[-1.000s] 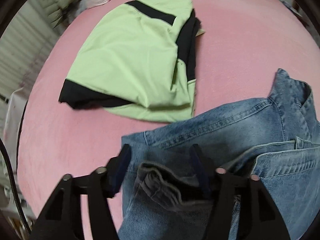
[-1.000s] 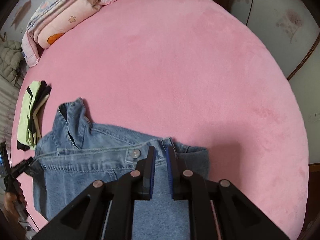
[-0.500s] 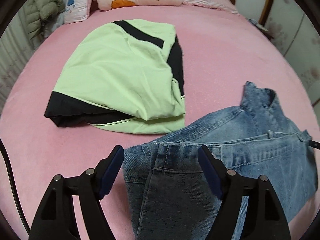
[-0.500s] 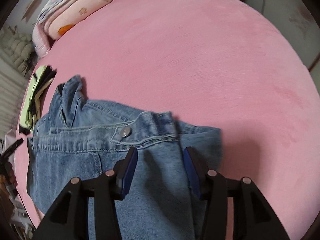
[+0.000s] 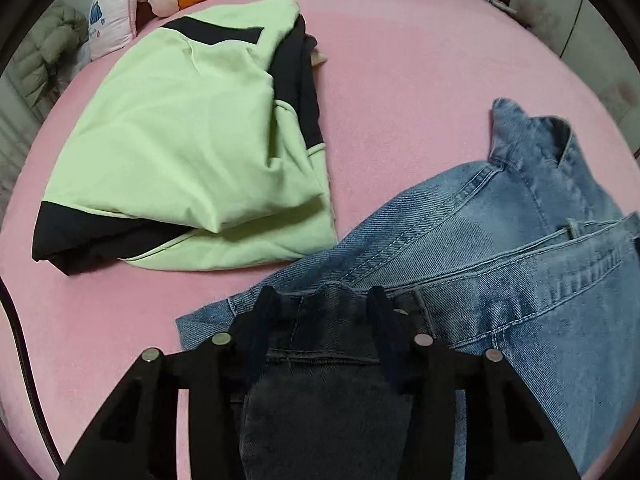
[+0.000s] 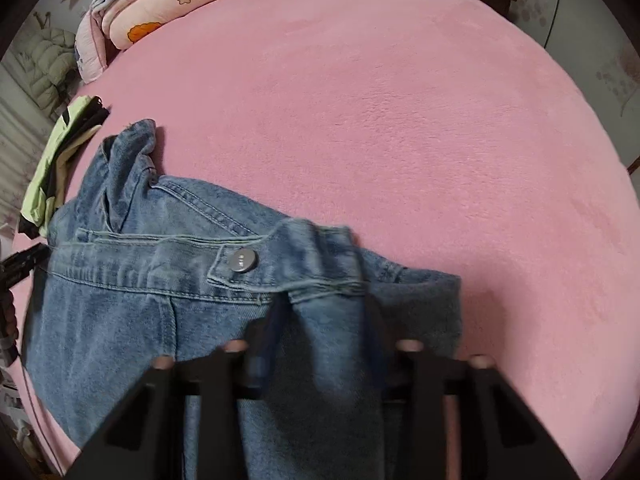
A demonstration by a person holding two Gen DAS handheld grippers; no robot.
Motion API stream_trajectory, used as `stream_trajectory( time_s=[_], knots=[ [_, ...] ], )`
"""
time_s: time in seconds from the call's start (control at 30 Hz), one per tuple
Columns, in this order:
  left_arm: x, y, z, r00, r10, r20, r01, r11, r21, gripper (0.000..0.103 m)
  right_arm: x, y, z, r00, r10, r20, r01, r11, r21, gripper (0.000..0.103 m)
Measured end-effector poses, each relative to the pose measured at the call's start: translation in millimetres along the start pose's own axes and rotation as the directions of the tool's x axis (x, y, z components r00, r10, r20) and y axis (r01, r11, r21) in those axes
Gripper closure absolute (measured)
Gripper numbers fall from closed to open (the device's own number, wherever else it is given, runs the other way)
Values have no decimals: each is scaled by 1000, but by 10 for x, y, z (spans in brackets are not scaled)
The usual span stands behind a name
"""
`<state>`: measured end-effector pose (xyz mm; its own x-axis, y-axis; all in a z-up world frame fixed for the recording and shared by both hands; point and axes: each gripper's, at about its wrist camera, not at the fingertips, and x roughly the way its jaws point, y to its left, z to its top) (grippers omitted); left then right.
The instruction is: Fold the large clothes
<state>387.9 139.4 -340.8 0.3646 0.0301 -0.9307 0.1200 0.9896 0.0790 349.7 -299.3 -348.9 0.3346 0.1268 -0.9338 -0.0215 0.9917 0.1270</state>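
Left wrist view: one denim jacket, one folded green garment.

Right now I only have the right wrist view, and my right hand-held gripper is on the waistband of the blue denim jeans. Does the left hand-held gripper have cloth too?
Observer: Yes. The left hand-held gripper has just been closing, and a bunched fold of the blue denim jeans is pinched between its fingers.
Operator: I only see a sliver of something green at my left edge. How does it lie?
Observer: That is a light green and black top. It is folded flat on the pink bed cover, with its near corner close beside the edge of the jeans.
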Motion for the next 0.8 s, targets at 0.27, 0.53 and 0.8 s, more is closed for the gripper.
stream_trajectory(
  time_s=[0.27,0.53,0.8],
  knots=[
    [-541,-291,-15,972,173,157,-177,984,11,80,-541,234,-53,983,-82,164,87,996,-29,93],
    [-205,-278,191,960,245,138,-240,969,-58,80,-415,187,161,974,-83,211,79,997,26,93],
    [335,-422,203,926,354,128,-356,934,-9,82,174,189,58,971,-181,154,182,983,4,85]
  ],
)
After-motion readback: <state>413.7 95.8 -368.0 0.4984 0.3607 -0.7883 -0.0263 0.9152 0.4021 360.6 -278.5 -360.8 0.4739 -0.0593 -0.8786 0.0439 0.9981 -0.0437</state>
